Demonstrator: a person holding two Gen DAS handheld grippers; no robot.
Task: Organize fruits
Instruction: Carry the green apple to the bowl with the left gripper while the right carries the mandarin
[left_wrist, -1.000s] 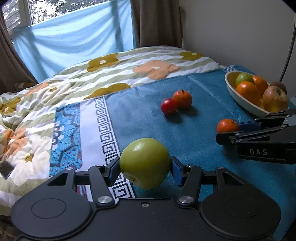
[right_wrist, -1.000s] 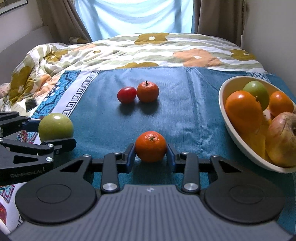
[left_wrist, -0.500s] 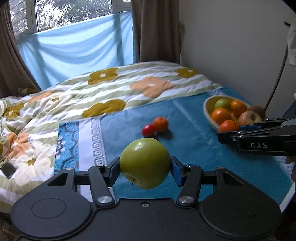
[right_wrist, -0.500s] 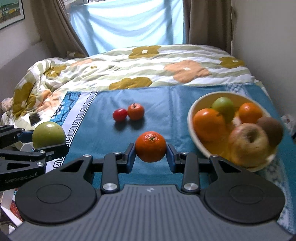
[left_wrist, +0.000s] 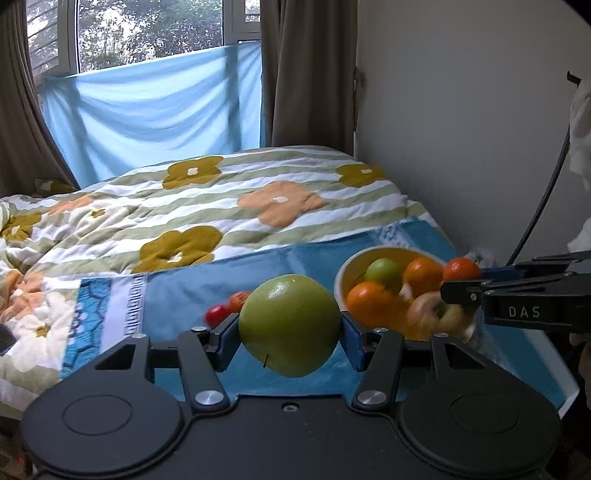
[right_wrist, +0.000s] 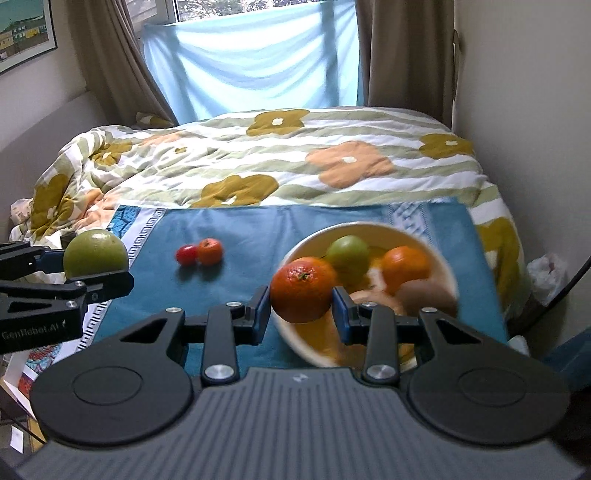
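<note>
Bed: a floral quilt (right_wrist: 280, 162) in white and green stripes with mustard and orange flowers covers it, rumpled at the left side.
Blue cloth (right_wrist: 258, 236): spread flat over the near end of the quilt, with a white key-pattern border along its left edge.
Window (left_wrist: 147, 29): trees show through the glass; a light blue sheet (left_wrist: 147, 107) hangs across its lower part.
Curtains (left_wrist: 310, 74): brown, hanging at both sides of the window.
Wall (left_wrist: 461, 110): plain and pale, to the right of the bed.
Framed picture (right_wrist: 22, 29): on the left wall, cut off by the frame edge.
Black cable (left_wrist: 543, 199): runs down along the right wall.
</note>
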